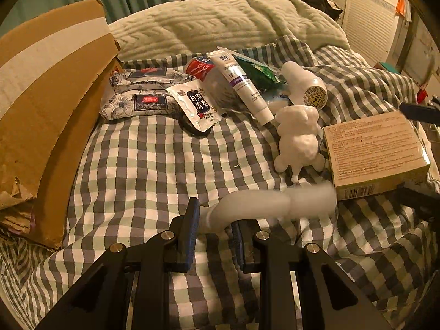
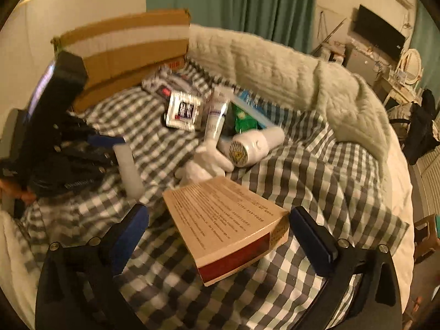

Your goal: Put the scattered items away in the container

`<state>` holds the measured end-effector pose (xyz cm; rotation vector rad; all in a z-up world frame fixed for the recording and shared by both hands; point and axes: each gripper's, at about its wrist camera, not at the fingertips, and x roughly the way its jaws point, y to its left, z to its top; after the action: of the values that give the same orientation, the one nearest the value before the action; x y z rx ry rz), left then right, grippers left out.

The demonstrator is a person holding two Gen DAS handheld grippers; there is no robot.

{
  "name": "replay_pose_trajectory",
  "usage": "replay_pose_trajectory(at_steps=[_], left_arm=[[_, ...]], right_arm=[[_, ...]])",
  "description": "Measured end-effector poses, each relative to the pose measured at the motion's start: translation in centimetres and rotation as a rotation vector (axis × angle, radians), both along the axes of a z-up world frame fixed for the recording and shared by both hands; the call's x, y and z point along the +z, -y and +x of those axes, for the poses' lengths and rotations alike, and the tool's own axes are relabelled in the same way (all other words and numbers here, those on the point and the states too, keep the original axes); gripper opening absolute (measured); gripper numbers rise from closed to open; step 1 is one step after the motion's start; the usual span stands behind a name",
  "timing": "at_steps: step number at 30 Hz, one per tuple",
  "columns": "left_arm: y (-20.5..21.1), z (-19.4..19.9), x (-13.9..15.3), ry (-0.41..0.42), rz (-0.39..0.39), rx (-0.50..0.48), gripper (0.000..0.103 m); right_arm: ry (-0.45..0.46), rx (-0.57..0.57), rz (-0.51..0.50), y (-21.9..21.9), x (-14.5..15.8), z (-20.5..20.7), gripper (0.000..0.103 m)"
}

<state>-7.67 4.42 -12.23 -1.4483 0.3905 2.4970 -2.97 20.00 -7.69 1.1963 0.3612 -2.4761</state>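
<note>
Left gripper (image 1: 213, 221) clamped narrow on a white cylindrical item (image 1: 264, 203), blurred, possibly a bottle or tube, held just above the checked bedsheet (image 1: 143, 165). Right gripper (image 2: 220, 233) spread wide, pads clear of the tan printed box (image 2: 228, 220) lying between them on the sheet. Cardboard box (image 1: 46, 96), the container, stands at the left edge of the bed. Scattered beyond: tissue pack (image 1: 137, 99), sachet (image 1: 195, 104), toothpaste tube (image 1: 242, 82), green packet (image 1: 255, 73), white figurine (image 1: 299, 137), white hairdryer (image 1: 305, 85)
</note>
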Motion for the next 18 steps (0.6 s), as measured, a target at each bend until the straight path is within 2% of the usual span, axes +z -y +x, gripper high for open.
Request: replay_pose_trajectory(at_steps=[3, 5, 10, 15, 18], left_arm=[[0.2, -0.1, 0.0, 0.002, 0.009, 0.006, 0.023], [0.3, -0.1, 0.0, 0.005, 0.015, 0.009, 0.023], [0.7, -0.1, 0.4, -0.001, 0.028, 0.02, 0.023], [1.0, -0.3, 0.5, 0.005, 0.05, 0.029, 0.023], [1.0, -0.3, 0.5, 0.001, 0.048, 0.027, 0.023]], right_arm=[[0.019, 0.006, -0.031, -0.2, -0.4, 0.1, 0.103], [0.028, 0.049, -0.062, 0.0, -0.3, 1.1, 0.103], [0.054, 0.145, -0.017, 1.7, -0.2, 4.1, 0.103], [-0.033, 0.089, 0.048, 1.7, 1.0, 4.5, 0.103], [-0.021, 0.091, 0.038, 2.1, 1.0, 3.2, 0.103]])
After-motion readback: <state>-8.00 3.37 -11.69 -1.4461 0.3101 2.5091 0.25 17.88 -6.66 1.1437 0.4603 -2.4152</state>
